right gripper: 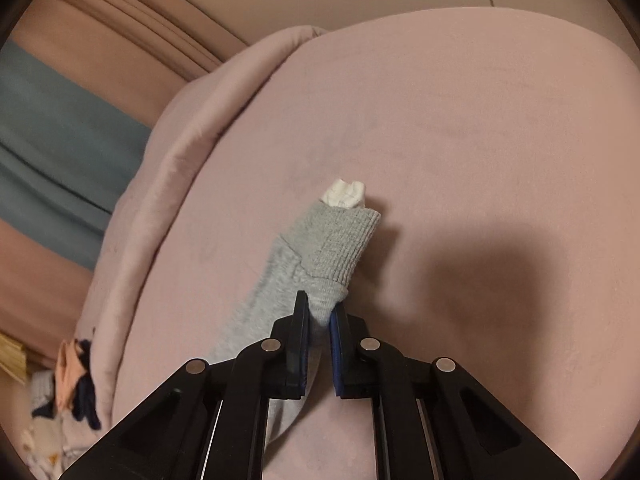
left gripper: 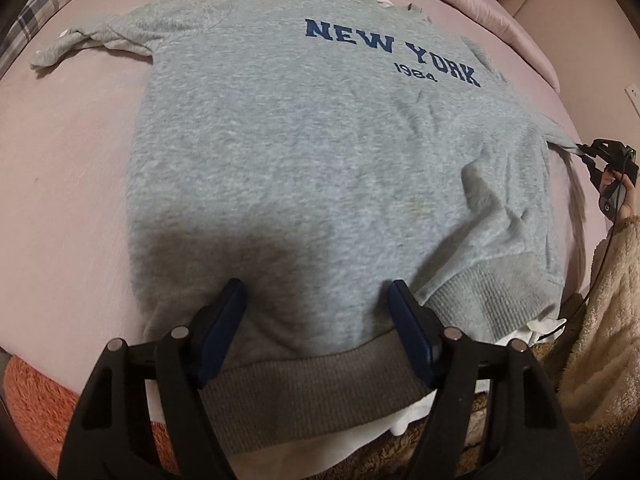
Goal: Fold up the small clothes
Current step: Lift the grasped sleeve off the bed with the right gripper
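Far left of the left wrist view: plaid fabric at the bed's corner, then the left sleeve of the grey sweatshirt, lying crumpled and stretched out sideways on the pink bed. Sweatshirt is spread flat, front up, "NEW YORK 1984" print showing, hem nearest the camera. Not yet folded, so this looks like the setup for a first fold.

Left tool hovers over the ribbed hem, jaws wide, cloth beneath but the pads don't press on it. Likely lining up to pinch the hem, or to pin the body while the sleeve comes across.

Right of that, the hem corner is rumpled. At the far right edge, the right tool holds the right sleeve pulled out taut; a hand and fuzzy beige sleeve are behind it.

Right wrist view: right tool is clamped narrow on the right sleeve just below its ribbed cuff; a white inner cuff pokes out. Gripping near the cuff gives control of the whole sleeve for folding it inward. Heap of patterned clothes sits off the bed's edge, lower left.
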A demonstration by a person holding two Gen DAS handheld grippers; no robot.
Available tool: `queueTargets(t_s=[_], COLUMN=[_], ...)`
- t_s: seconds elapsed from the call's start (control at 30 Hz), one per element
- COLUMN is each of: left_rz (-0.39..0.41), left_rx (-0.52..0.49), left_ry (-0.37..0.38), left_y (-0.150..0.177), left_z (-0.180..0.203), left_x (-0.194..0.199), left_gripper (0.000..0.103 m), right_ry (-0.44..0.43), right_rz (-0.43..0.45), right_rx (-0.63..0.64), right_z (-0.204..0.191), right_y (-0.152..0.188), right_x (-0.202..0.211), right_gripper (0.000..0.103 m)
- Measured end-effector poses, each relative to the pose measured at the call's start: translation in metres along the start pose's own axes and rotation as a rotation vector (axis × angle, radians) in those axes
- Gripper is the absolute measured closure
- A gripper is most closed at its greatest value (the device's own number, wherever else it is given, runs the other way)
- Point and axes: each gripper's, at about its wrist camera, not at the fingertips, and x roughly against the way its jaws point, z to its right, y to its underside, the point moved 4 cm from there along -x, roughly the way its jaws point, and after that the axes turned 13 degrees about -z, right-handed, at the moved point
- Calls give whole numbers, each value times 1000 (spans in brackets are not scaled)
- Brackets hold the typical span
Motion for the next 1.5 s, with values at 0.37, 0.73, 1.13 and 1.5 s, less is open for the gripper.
queueTargets(t_s=[0.37, 0.73, 1.13, 1.5], left_rz=[149, 261, 318, 307], left_rx=[60, 122, 154, 191], left_ry=[96, 114, 119, 131], left_y=[-15, -27, -23, -18], left_z=[-9, -22, -40, -56], left_x=[51, 87, 106, 103], left_gripper=[24, 18, 18, 18], right_ry=[44, -57, -70, 45], right_rz=[122, 159, -34, -224], right_rx=[259, 627, 918, 1104], right_z=[-74, -195, -266, -272], right_y=[14, 81, 186, 275], right_x=[32, 70, 12, -37], right_gripper=[94, 94, 94, 94])
